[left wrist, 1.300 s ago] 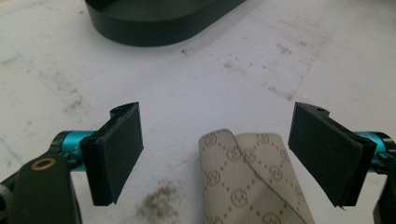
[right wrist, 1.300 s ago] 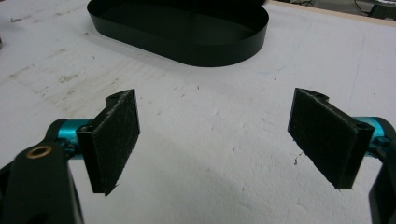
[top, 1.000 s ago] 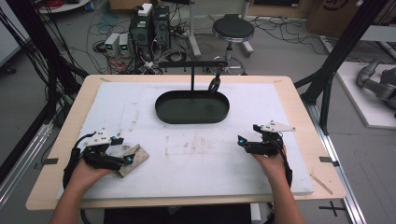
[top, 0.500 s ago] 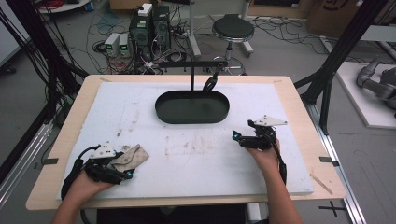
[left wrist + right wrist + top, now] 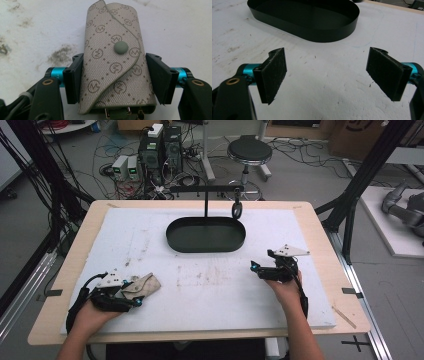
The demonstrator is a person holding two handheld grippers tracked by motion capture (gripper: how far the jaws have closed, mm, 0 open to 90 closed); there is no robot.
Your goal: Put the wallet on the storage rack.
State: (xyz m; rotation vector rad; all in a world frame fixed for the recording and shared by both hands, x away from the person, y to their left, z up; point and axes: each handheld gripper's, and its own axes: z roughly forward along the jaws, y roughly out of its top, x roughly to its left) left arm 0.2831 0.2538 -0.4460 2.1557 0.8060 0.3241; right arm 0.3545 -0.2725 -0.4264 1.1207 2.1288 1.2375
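Two forearms enter from six o'clock. The left tongs [image 5: 136, 301] point toward three o'clock, their jaws having just closed, pads pressing on both sides of what lies between them. The right tongs [image 5: 255, 268] point toward nine o'clock, low over the surface [image 5: 210, 290], jaws spread wide apart.

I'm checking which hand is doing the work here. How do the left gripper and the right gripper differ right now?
The left gripper has just closed its fingers on the beige key pouch; the right gripper stands wide open with bare white mat between its fingers. The left gripper sits at the table's near left; the right gripper faces the black oval tray. Both have black pads and teal fittings.
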